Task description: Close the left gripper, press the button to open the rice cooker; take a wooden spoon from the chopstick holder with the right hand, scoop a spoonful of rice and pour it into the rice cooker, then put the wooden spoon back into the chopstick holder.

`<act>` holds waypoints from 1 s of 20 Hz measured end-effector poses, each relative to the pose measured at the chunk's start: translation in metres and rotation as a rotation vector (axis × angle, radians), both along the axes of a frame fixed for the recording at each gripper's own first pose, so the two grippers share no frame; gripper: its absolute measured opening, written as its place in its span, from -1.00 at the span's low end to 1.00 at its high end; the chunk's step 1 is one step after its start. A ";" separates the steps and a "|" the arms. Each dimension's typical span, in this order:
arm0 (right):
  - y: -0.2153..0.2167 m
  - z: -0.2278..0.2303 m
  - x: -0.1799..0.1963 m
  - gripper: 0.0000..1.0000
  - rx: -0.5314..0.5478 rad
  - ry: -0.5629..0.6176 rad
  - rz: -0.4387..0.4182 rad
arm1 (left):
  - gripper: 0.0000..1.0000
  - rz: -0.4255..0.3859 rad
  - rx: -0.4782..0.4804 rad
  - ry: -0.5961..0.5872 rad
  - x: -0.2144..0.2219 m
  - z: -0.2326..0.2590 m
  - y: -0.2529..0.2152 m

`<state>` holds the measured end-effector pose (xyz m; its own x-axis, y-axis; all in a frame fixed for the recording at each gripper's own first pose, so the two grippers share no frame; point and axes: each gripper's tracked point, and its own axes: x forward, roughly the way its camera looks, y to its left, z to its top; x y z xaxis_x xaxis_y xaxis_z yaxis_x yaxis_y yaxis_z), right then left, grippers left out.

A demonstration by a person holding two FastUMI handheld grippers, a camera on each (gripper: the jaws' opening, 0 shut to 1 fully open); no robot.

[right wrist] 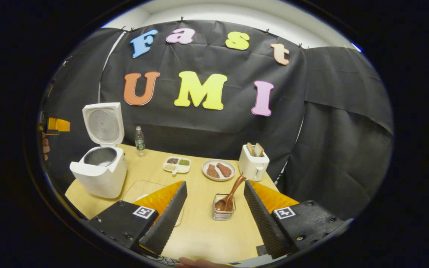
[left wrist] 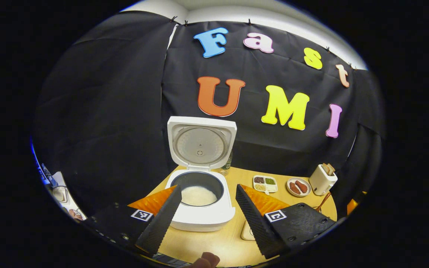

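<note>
Staged kitchen booth: black cloth wall (right wrist: 207,126), wooden counter (right wrist: 199,230) with rice cooker (right wrist: 101,171), toaster (right wrist: 253,163), food plates.

No readable text appears on the rice cooker (right wrist: 101,169), the toaster (right wrist: 253,163) or the bottle (right wrist: 139,140).

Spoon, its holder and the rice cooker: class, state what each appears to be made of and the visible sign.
Spoon: wood, judging by its warm brown glossy grain. Holder: probably clear glass or plastic, since the spoon bowl shows through. Rice cooker: likely white plastic shell, smooth and matte, with a greyish metallic-looking inner pot.
</note>
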<state>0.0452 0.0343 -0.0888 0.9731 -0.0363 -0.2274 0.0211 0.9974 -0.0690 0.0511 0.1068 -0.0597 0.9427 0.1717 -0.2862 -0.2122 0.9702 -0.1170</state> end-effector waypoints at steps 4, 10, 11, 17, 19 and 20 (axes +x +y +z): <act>0.001 -0.001 0.008 1.00 0.024 0.009 -0.023 | 0.87 -0.029 -0.009 -0.082 -0.021 0.021 -0.008; -0.025 -0.008 0.032 1.00 0.062 0.001 -0.067 | 0.87 -0.060 0.011 -0.144 -0.035 0.035 -0.026; -0.029 -0.013 0.038 1.00 0.075 0.011 -0.061 | 0.87 -0.063 0.019 -0.151 -0.036 0.037 -0.032; -0.073 -0.058 0.085 1.00 0.128 0.100 -0.030 | 0.87 -0.041 0.045 -0.199 -0.041 0.047 -0.074; -0.088 -0.075 0.105 1.00 0.147 0.117 -0.021 | 0.87 -0.022 0.099 -0.233 -0.039 0.051 -0.082; -0.095 -0.084 0.115 1.00 0.164 0.121 -0.019 | 0.87 -0.019 0.128 -0.245 -0.040 0.052 -0.088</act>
<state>0.1605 -0.0608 -0.1731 0.9380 -0.0073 -0.3466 0.0414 0.9950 0.0910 0.0107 0.0189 -0.0075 0.9845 0.1735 -0.0265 -0.1744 0.9839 -0.0383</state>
